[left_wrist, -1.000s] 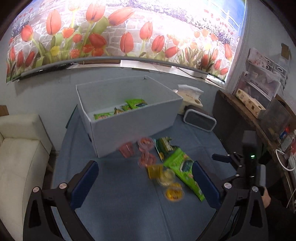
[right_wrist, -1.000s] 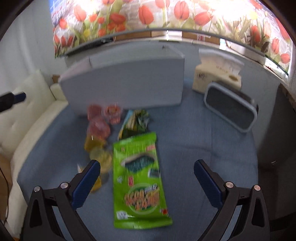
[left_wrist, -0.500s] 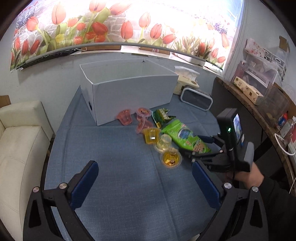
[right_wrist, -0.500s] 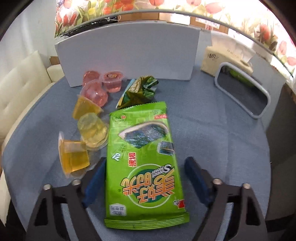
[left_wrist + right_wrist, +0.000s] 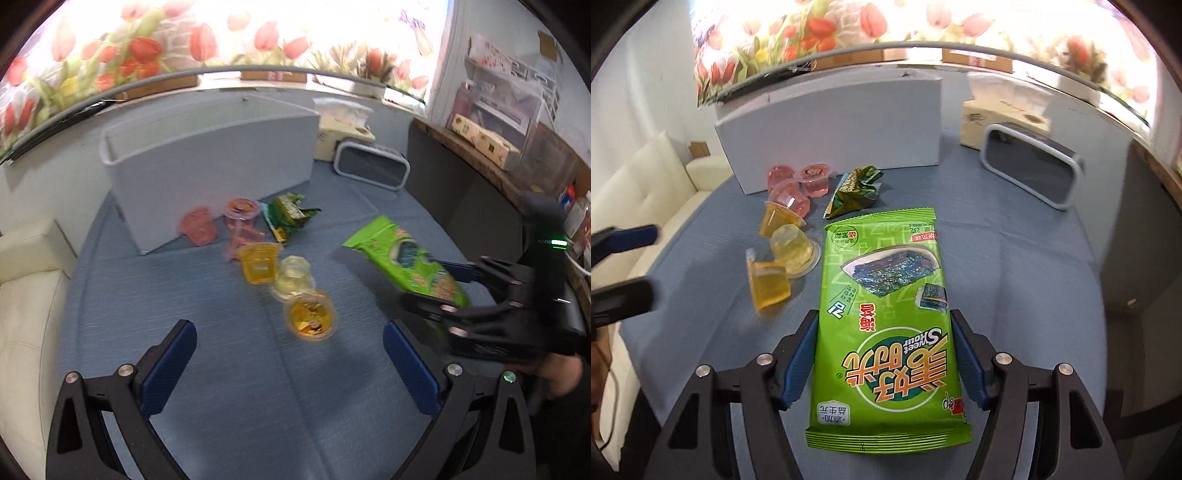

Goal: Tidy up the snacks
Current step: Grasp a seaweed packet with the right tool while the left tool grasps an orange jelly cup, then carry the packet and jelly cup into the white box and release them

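Observation:
My right gripper [image 5: 884, 354] is shut on the sides of a bright green seaweed snack packet [image 5: 886, 317] and holds it lifted above the blue tablecloth; the packet also shows in the left wrist view [image 5: 406, 262], held by the right gripper [image 5: 439, 291]. My left gripper [image 5: 291, 365] is open and empty, low over the cloth in front of the jelly cups. Pink [image 5: 240, 210] and yellow jelly cups [image 5: 258, 262] and a small dark green packet [image 5: 290, 216] lie before the white storage box [image 5: 207, 166].
A tissue box [image 5: 341, 127] and a grey-framed black device [image 5: 371, 168] stand right of the box. A cream sofa [image 5: 26, 280] borders the table's left edge. A wooden shelf with boxes [image 5: 491, 144] runs along the right.
My right gripper closed on the green seaweed packet and lifted it off the cloth. My left gripper came down lower and closer to the jelly cups.

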The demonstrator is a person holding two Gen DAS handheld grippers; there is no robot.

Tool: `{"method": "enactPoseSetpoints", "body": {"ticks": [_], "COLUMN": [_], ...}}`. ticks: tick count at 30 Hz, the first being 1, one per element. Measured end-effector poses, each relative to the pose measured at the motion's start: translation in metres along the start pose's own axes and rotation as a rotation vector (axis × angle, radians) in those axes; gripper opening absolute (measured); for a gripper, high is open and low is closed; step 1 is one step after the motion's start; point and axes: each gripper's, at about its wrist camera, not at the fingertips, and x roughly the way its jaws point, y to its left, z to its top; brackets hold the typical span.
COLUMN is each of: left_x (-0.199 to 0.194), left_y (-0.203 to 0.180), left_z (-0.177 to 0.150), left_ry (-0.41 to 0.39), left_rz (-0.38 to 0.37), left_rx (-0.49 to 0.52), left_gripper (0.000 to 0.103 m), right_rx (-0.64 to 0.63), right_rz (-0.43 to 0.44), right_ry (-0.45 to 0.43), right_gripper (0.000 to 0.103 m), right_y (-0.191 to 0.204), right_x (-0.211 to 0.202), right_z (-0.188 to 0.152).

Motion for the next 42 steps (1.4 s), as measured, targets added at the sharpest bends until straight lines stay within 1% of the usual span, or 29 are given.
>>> {"method": "enactPoseSetpoints", "body": {"ticks": [2,6,8,10,12,13,14,15,16,17,18,19,20,22,27,29,34,39,42], "left_x": [0.015,0.045,0.063,0.076,0.082,0.084,0.087,0.087,0.086,0.085,0.085,0.083,0.081,0.077,0.065,0.055,0.020,-0.015,-0.030], "left_y": [-0.006,-0.017,-0.021,-0.023,-0.023,-0.022,-0.020,-0.020,-0.021,-0.020,-0.018,-0.015,-0.010,0.001,0.016,0.020,0.028,0.039,0.051], "left_z": [0.001,0.001,0.000,-0.001,-0.001,0.000,0.000,0.001,0.001,0.002,0.003,0.004,0.005,0.004,-0.001,-0.001,0.004,0.027,0.054], "left_ry": [0.018,0.046,0.072,0.099,0.092,0.093,0.099,0.087,0.082,0.081,0.085,0.086,0.095,0.099,0.087,0.072,0.005,-0.079,-0.124], "left_rz": [-0.005,0.030,0.035,0.045,0.055,0.063,0.067,0.091,0.114,0.103,0.114,0.130,0.122,0.065,0.030,0.007,-0.003,-0.004,0.001], "left_rx": [0.004,0.021,0.031,0.035,0.035,0.030,0.026,0.036,0.048,0.043,0.038,0.031,0.013,-0.023,-0.064,-0.082,-0.079,-0.074,-0.077], "left_gripper": [0.103,0.103,0.103,0.102,0.102,0.100,0.096,0.088,0.077,0.072,0.058,0.048,0.048,0.048,0.048,0.048,0.048,0.048,0.048], "right_rx": [0.017,0.067,0.078,0.081,0.093,0.102,0.110,0.120,0.130,0.136,0.138,0.138,0.137,0.137,0.125,0.119,0.092,0.053,0.034], "right_rz": [-0.009,-0.010,0.006,-0.004,0.000,0.000,0.002,0.006,0.012,0.013,0.015,0.020,0.025,0.032,0.057,0.064,0.083,0.103,0.123], "right_ry": [-0.014,-0.034,-0.032,-0.034,-0.037,-0.038,-0.039,-0.039,-0.039,-0.036,-0.036,-0.035,-0.036,-0.039,-0.055,-0.056,-0.077,-0.100,-0.134], "right_gripper": [0.072,0.072,0.072,0.072,0.072,0.072,0.072,0.072,0.072,0.072,0.072,0.072,0.072,0.072,0.072,0.072,0.072,0.072,0.072], "right_y": [-0.003,-0.013,-0.018,-0.021,-0.023,-0.025,-0.027,-0.028,-0.030,-0.029,-0.029,-0.028,-0.026,-0.023,-0.012,-0.006,0.009,0.024,0.030], "right_x": [-0.016,-0.043,-0.048,-0.056,-0.061,-0.062,-0.063,-0.063,-0.062,-0.061,-0.060,-0.059,-0.058,-0.057,-0.057,-0.055,-0.055,-0.052,-0.052], "right_z": [-0.010,-0.029,-0.035,-0.042,-0.045,-0.047,-0.048,-0.049,-0.051,-0.051,-0.051,-0.051,-0.050,-0.050,-0.044,-0.041,-0.028,-0.002,0.027]}}
